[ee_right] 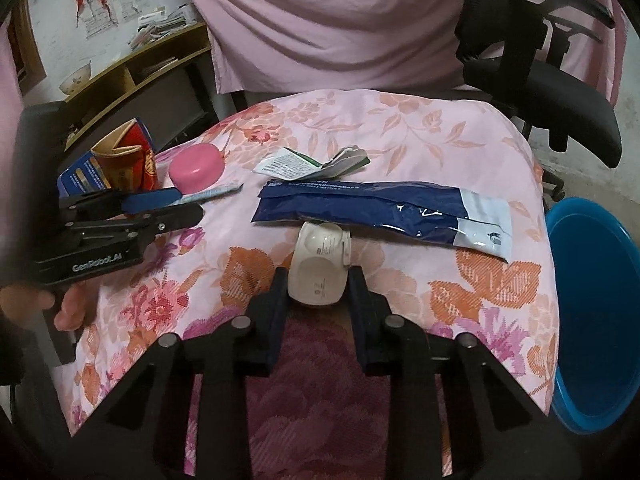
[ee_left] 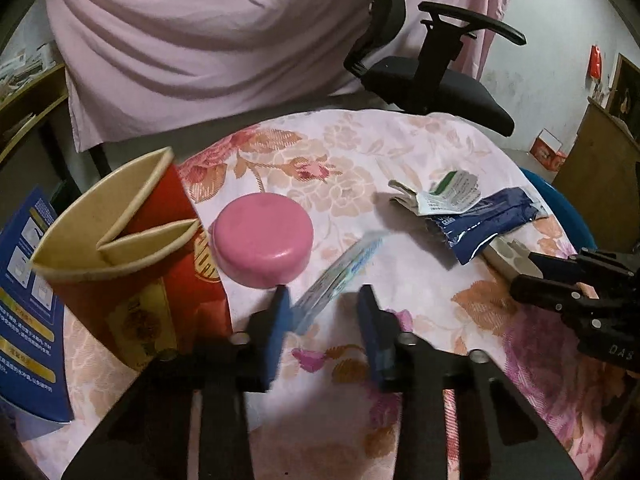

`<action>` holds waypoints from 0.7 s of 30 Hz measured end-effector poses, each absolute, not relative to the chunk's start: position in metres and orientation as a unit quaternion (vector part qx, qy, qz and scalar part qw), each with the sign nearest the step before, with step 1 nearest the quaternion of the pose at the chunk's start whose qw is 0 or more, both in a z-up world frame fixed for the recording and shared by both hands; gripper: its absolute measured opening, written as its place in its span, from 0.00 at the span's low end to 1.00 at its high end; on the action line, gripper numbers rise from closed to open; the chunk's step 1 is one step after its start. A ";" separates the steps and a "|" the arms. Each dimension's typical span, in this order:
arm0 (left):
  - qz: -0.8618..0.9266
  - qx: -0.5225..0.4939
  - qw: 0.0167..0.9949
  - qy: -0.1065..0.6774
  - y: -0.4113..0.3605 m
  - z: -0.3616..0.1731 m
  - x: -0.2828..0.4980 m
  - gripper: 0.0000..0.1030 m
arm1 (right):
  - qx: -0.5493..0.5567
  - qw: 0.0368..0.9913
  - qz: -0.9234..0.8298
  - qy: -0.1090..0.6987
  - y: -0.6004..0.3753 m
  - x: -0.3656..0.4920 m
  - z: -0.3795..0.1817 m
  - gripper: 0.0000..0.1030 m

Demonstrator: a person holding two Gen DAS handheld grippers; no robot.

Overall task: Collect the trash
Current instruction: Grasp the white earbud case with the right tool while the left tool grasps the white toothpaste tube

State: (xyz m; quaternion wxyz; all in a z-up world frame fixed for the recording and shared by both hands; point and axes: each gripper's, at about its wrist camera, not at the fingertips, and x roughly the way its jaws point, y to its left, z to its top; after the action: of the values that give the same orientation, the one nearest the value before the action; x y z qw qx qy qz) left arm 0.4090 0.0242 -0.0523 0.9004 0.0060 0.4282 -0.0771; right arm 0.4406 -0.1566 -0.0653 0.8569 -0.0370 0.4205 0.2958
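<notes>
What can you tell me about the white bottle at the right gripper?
The white bottle is small, squat and plastic-looking, with faint round printed marks and a little label. It lies on its side on the flowered cloth, base toward the camera. Its far end is tucked under the edge of the dark blue wrapper. The right gripper has its pads against both sides, gripping it.
</notes>
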 end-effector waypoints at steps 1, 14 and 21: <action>-0.083 0.007 0.898 0.431 0.023 -0.052 0.408 0.20 | -0.037 0.857 0.296 0.421 -0.157 0.440 -0.065 0.54; -0.088 0.047 0.898 0.429 -0.009 -0.052 0.407 0.01 | -0.045 0.854 0.294 0.426 -0.159 0.437 -0.066 0.55; -0.077 0.039 0.903 0.421 -0.009 -0.049 0.397 0.01 | -0.040 0.856 0.298 0.421 -0.164 0.432 -0.065 0.54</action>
State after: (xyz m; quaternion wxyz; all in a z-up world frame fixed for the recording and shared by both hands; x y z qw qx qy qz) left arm 0.3967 -0.0093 -0.0486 0.9028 0.0392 0.4214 -0.0767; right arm 0.4322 -0.1639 -0.0647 0.8556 -0.0404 0.4209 0.2984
